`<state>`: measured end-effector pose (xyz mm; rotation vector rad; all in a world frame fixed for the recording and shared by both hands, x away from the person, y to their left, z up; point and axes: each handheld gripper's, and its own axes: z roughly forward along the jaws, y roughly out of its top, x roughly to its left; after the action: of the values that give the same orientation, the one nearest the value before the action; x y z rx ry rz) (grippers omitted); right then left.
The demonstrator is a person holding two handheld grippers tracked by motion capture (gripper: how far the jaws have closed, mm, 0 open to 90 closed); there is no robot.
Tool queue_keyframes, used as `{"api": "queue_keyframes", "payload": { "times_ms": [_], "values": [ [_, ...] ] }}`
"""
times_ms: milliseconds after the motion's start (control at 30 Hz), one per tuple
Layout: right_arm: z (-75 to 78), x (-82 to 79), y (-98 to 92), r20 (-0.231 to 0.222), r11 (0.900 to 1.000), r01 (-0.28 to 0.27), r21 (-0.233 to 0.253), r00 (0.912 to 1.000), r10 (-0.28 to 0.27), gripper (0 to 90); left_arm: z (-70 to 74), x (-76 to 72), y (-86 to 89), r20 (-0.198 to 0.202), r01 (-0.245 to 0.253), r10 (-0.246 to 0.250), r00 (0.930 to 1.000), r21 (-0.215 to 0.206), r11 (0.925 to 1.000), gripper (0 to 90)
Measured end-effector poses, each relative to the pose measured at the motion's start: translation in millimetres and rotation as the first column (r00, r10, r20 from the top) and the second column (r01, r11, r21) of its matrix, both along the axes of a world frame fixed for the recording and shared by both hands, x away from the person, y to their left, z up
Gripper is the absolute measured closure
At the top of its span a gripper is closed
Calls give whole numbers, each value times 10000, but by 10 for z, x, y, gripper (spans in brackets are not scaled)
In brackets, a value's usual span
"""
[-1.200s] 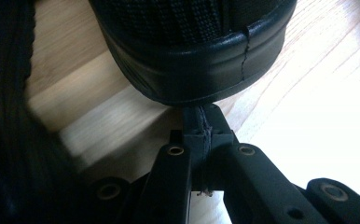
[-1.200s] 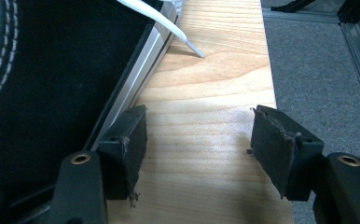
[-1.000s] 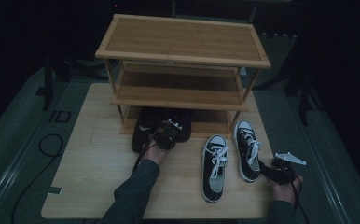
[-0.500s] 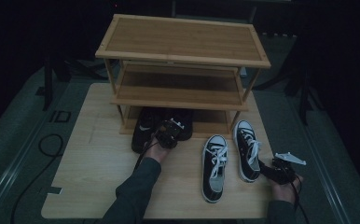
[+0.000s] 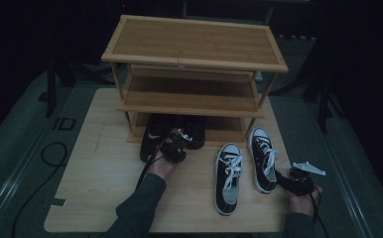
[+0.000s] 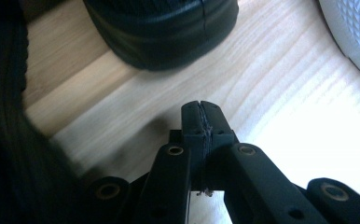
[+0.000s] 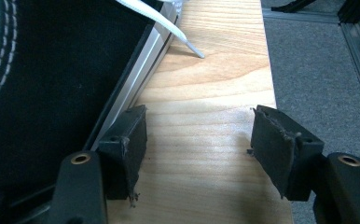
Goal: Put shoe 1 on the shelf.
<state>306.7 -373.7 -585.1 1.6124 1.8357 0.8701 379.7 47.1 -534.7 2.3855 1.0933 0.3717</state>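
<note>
The left gripper (image 6: 201, 109) is pressed together, empty, before the black shoe (image 6: 162, 30); the right gripper (image 7: 197, 149) is spread beside the sneaker (image 7: 52, 93), soft and light, best taken by its collar.

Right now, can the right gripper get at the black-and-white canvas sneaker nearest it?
Probably yes: the right gripper is open, beside the black-and-white canvas sneaker, with bare wooden table between its jaws.

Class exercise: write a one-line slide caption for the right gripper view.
Open right gripper low over the wooden table, its jaws empty, beside a black canvas sneaker with a white lace end.

Dim overhead view, brighter close-ups
</note>
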Motion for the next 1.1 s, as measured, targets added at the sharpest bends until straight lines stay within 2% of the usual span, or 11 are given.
{"api": "queue_keyframes", "payload": {
  "times_ms": [100, 300, 533, 933, 1100],
  "values": [
    [0, 0, 0, 0, 10000, -3, -1, 10000, 3, 355, 22, -96, 48, 94, 210, -211, 9997, 77, 9997, 895],
    [0, 0, 0, 1, 10000, -3, -6, 10000, 3, 355, 39, -252, 216, 143, 229, -233, 9996, 228, 9995, 893],
    [0, -1, 0, 1, 10000, 3, -5, 10000, -3, 355, 21, -440, 443, 160, 172, -175, 9997, 177, 9997, 894],
    [0, -3, 2, -4, 10000, 20, -5, 10000, -20, 356, -32, -572, 748, 19, -333, 332, 9994, 365, 9988, 898],
    [0, -3, 2, -5, 10000, 25, -4, 10000, -25, 356, -89, -601, 884, -122, -765, 768, 9970, 288, 9967, 898]
  ]
}}
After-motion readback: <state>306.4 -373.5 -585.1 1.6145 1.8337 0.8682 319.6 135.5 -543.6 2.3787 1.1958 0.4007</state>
